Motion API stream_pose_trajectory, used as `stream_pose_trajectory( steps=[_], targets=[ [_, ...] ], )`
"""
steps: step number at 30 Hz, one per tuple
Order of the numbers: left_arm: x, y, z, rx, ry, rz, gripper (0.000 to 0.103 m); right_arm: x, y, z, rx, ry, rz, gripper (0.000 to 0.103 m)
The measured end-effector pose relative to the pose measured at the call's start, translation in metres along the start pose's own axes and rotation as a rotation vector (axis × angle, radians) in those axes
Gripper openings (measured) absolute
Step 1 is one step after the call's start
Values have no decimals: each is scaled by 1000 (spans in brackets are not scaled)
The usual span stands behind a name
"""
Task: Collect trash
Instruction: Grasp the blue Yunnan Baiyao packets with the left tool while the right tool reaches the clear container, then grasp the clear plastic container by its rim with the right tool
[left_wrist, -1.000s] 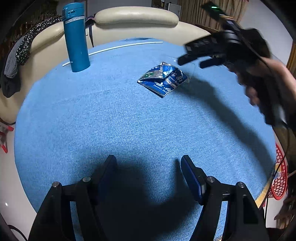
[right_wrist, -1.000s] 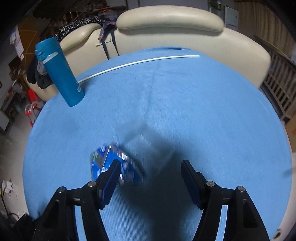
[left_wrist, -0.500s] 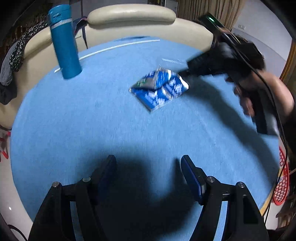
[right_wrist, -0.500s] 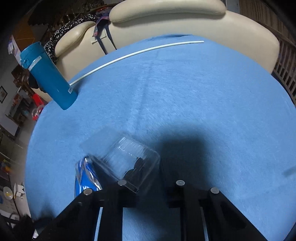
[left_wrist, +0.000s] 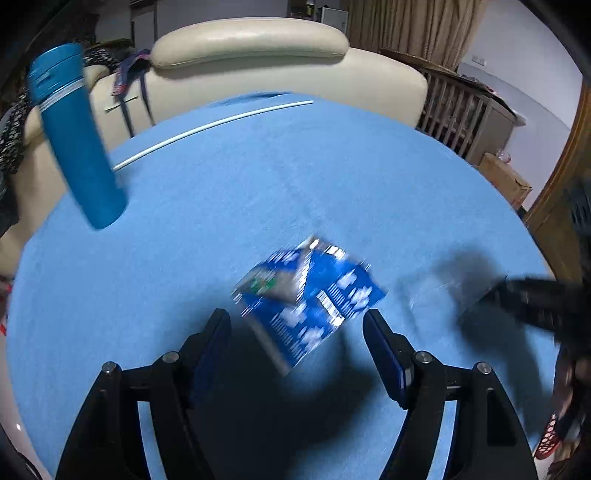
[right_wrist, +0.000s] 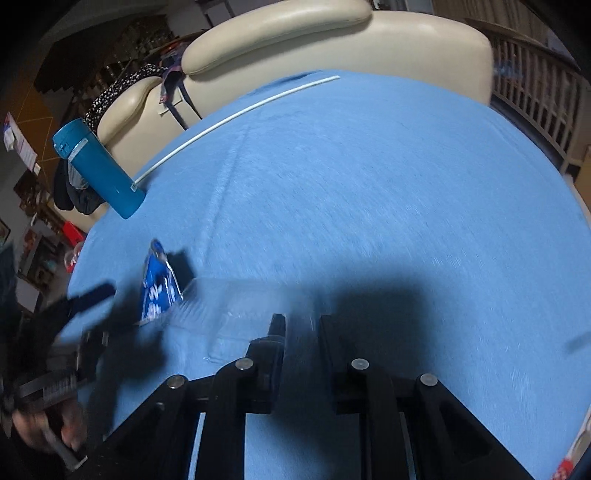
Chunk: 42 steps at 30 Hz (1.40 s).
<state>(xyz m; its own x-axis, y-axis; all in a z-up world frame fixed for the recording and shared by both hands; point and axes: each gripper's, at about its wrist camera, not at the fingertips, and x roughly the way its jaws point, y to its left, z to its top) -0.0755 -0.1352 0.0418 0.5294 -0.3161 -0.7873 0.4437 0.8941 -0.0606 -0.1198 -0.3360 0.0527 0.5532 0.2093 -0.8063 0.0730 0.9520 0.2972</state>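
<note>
clear plastic box (right_wrist: 236, 302), contents unreadable, pinched in right gripper (right_wrist: 301, 321) fingers.

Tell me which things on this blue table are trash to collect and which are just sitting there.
Trash: blue snack wrapper; clear plastic container, gripped by the right gripper.
Just there: blue flask; white rod; cream sofa.

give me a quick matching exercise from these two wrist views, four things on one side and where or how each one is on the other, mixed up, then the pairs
Things:
1. blue wrapper
2. blue bottle
3. white rod
4. clear plastic box

States:
A. pinched in the right gripper
B. standing upright on the cloth's left side
C. lying flat ahead of the open left gripper
D. lying along the far edge by the sofa

Pairs: 1-C, 2-B, 3-D, 4-A
</note>
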Motion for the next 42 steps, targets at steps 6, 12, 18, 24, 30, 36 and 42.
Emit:
stream_pose_trajectory(
  steps=[6,12,18,24,30,36,42],
  targets=[
    [24,-14,16,48,32,35,80,-5,-8,-12,27,3,11,21],
    [41,-20,12,120,54,57,83,-6,-8,-12,41,-7,12,22],
    [34,-17,1,110,33,49,81,-8,-4,-17,52,-11,6,56],
    [21,-2,-14,31,27,69,80,-19,12,-15,38,-41,3,65],
    [-4,11,-42,-36,22,112,81,-20,41,-17,-13,-74,-68,78],
    [-25,13,-63,-64,-4,120,81,-13,67,-18,-97,-111,-176,83],
    [-25,18,-66,-75,-7,120,81,4,71,-11,-129,-114,-265,84]
  ],
)
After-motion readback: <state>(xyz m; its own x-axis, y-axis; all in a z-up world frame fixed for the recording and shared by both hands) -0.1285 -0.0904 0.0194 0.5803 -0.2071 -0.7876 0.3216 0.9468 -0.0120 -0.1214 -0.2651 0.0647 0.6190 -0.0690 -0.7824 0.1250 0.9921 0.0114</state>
